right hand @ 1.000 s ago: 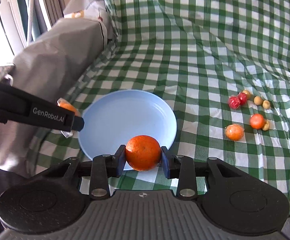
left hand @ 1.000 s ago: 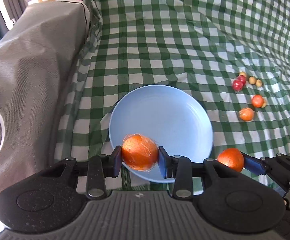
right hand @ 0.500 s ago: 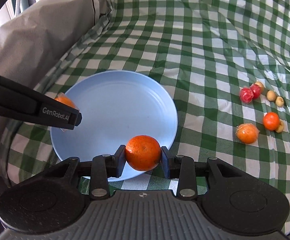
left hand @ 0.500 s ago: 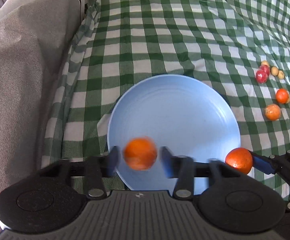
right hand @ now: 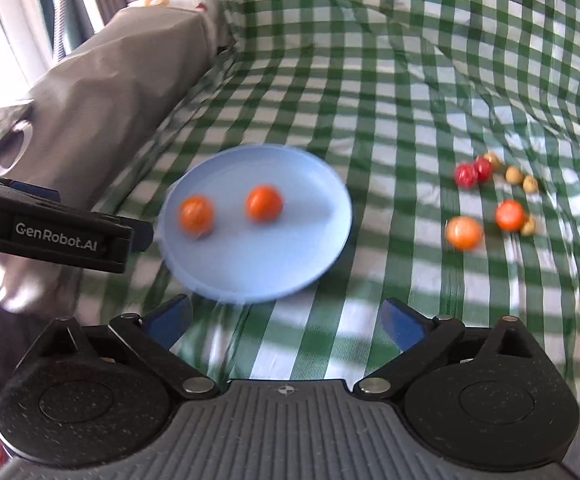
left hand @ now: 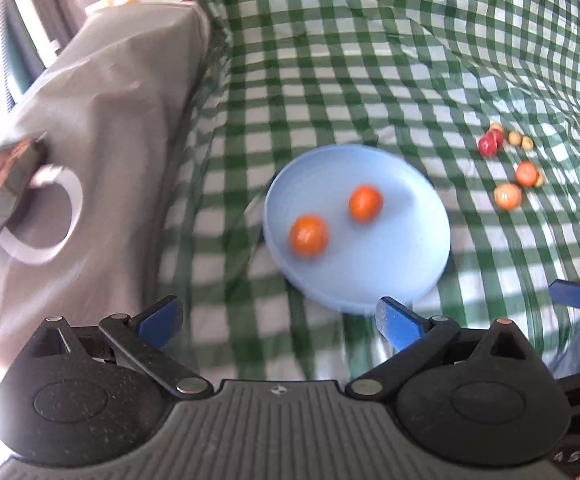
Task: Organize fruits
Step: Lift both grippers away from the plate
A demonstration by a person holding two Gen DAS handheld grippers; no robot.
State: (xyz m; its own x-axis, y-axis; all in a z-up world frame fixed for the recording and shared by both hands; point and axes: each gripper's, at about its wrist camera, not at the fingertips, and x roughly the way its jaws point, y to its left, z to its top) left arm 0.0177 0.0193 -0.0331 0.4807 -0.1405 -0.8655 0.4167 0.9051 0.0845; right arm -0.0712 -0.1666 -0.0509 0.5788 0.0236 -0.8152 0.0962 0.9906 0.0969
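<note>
While both views are smeared by motion blur, the layout reads clearly enough. A light blue plate (left hand: 405, 280) lies on the green-and-white checked cloth (left hand: 369, 80), and two oranges lie on it, apart from each other: the left orange (left hand: 308, 236) nearer the plate's left rim, the right orange (left hand: 365, 203) a little farther back toward the middle.

Spread wide, the left claw (left hand: 278, 320) has nothing between its blue pads (left hand: 397, 322) and sits near of the plate. Likewise the right claw (right hand: 286, 320) is wide open and empty, its pads just near of the plate's near rim.

Off to the right of the plate, well apart from it, loose fruit lies on the cloth: a pale orange fruit (right hand: 464, 233), a redder orange one (right hand: 510, 216) beside it with a small tan fruit (right hand: 528, 225) touching its right side, and farther back two red fruits (right hand: 473, 173) next to a row of small tan ones (right hand: 514, 175).

At the left, grey fabric (left hand: 102, 128) covers something bulky beside the checked cloth.
</note>
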